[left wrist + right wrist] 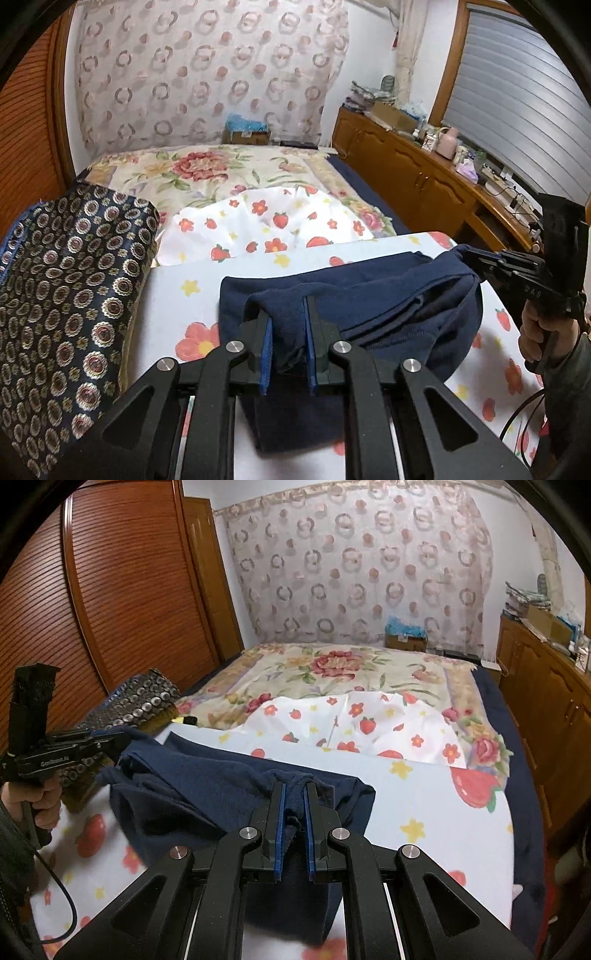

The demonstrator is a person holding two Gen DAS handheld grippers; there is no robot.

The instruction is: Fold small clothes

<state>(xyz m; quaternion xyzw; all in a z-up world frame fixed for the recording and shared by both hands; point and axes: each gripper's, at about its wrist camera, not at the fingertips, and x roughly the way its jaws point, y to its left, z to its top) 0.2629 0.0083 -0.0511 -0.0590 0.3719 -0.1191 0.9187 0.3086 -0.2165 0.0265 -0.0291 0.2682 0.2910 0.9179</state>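
Blue-padded fingers (266, 345) of the left gripper (290, 325) are pinching a bunch of the navy garment (369, 295), narrow and clamped on cloth at 6 o'clock in the left wrist view. At 3 o'clock in that view the right gripper (471, 256) is biting the garment's other end, a hand (535, 328) wrapped around its grip. From the right wrist view, the right gripper (294, 805) is showing the same thing: its pads nearly together with a fold of navy fabric squeezed between them at 6 o'clock, while the left gripper (110, 744) is nipping the far corner at 9 o'clock.

Between the two, the garment is hanging in a slack, doubled sling, its lower part draping onto the strawberry-print sheet (424, 801) spread over the bed (236, 173). Holding two ends at once is probably meant to carry one edge over the rest so the layers are landing square rather than crumpling. Which edge is which, hem or waistband, is hard to say, since the cloth is bunched and dark.

A patterned quilt (74, 277) is lying at 9 o'clock beside the sheet, clear of the fold. A wooden cabinet (406, 173) is running along at 2 o'clock, well apart from the work.
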